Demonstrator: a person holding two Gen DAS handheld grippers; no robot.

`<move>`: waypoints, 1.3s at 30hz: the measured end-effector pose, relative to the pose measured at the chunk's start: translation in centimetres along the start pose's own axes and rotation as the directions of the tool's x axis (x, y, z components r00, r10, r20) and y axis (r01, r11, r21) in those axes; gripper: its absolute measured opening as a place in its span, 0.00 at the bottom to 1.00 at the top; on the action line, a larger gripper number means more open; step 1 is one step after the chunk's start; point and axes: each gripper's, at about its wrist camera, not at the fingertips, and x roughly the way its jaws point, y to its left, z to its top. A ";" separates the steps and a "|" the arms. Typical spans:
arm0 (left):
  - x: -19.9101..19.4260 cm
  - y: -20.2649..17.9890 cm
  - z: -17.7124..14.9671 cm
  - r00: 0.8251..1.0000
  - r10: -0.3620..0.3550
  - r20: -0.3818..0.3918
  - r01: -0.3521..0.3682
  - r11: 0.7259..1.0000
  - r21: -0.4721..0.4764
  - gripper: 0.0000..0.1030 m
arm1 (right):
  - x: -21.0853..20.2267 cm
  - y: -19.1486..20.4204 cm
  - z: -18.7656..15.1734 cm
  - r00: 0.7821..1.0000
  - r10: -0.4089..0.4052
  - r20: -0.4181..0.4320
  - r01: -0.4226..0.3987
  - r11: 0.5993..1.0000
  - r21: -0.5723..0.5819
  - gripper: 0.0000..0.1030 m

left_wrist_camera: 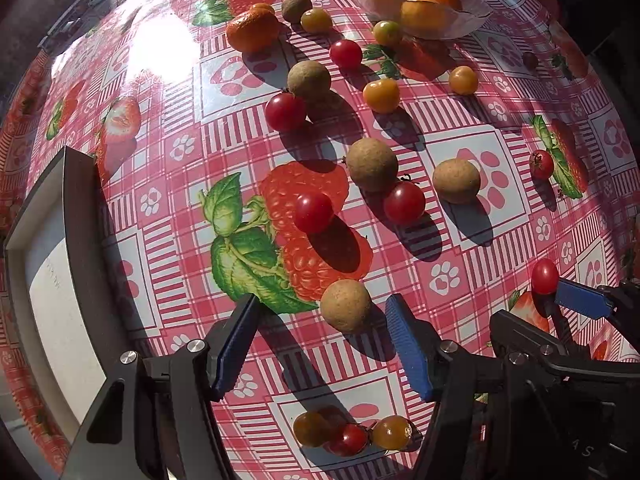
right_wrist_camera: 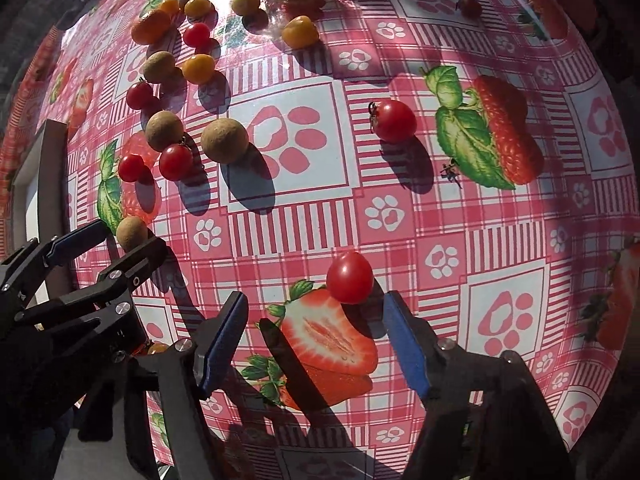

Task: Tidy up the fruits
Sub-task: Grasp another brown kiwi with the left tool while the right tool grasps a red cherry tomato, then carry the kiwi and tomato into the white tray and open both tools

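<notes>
Many small fruits lie on a pink strawberry-print tablecloth [left_wrist_camera: 460, 280]. My left gripper [left_wrist_camera: 324, 320] is open, with a brown round fruit [left_wrist_camera: 346, 305] just ahead between its blue fingers, untouched. My right gripper [right_wrist_camera: 316, 316] is open, with a red cherry tomato [right_wrist_camera: 349, 277] just ahead between its fingertips. That tomato also shows in the left wrist view [left_wrist_camera: 545, 276], next to the right gripper's finger [left_wrist_camera: 582, 300]. A glass bowl [left_wrist_camera: 464, 26] holding oranges stands at the far side. Red tomatoes, yellow tomatoes and brown fruits are scattered between.
A dark-framed white tray [left_wrist_camera: 60, 300] sits at the table's left edge. An orange mandarin [left_wrist_camera: 252, 30] lies far left of the bowl. Three small tomatoes [left_wrist_camera: 352, 434] lie under my left gripper. A lone red tomato [right_wrist_camera: 394, 121] sits right of the cluster.
</notes>
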 end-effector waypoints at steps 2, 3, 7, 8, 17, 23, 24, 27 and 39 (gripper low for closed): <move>-0.1 -0.5 0.2 1.000 -0.002 0.008 0.002 1.000 0.016 0.56 | 0.0 0.9 0.2 1.000 -0.013 0.011 0.013 1.000 -0.006 0.56; -0.2 -0.8 0.2 1.000 -0.006 0.013 0.006 1.000 0.026 0.48 | -0.2 0.8 0.1 1.000 -0.013 0.014 0.013 1.000 -0.005 0.45; -0.6 -2.3 0.6 0.999 -0.040 0.024 0.039 0.998 0.055 0.25 | -0.7 0.2 0.1 0.999 0.030 0.015 -0.030 1.000 0.007 0.12; -0.7 -2.3 0.5 0.998 -0.057 0.026 0.056 0.997 0.047 0.25 | -0.8 0.0 0.1 0.999 0.046 0.016 -0.046 0.999 0.018 0.12; -3.0 -1.3 -0.3 0.992 -0.112 0.057 0.111 0.994 0.023 0.25 | -3.4 -3.4 -2.2 0.992 0.122 0.041 -0.124 0.990 0.060 0.12; -2.3 0.4 -0.7 0.994 -0.105 0.043 0.105 0.995 0.002 0.25 | -2.2 0.1 -0.9 0.994 0.089 0.069 -0.092 0.995 0.034 0.70; -2.4 0.5 -0.8 0.994 -0.104 0.044 0.104 0.995 -0.001 0.25 | -2.2 0.3 -0.6 0.993 0.087 0.077 -0.090 0.996 0.029 0.70; -2.5 1.6 -1.5 0.993 -0.108 0.046 0.108 0.994 -0.012 0.25 | -1.3 1.1 0.3 0.996 0.076 0.056 -0.076 0.997 0.014 0.59; -6.1 4.8 -3.9 0.990 -0.123 0.074 0.127 0.991 -0.047 0.25 | -1.5 2.2 -0.6 0.989 0.143 0.042 -0.145 0.989 0.033 0.21</move>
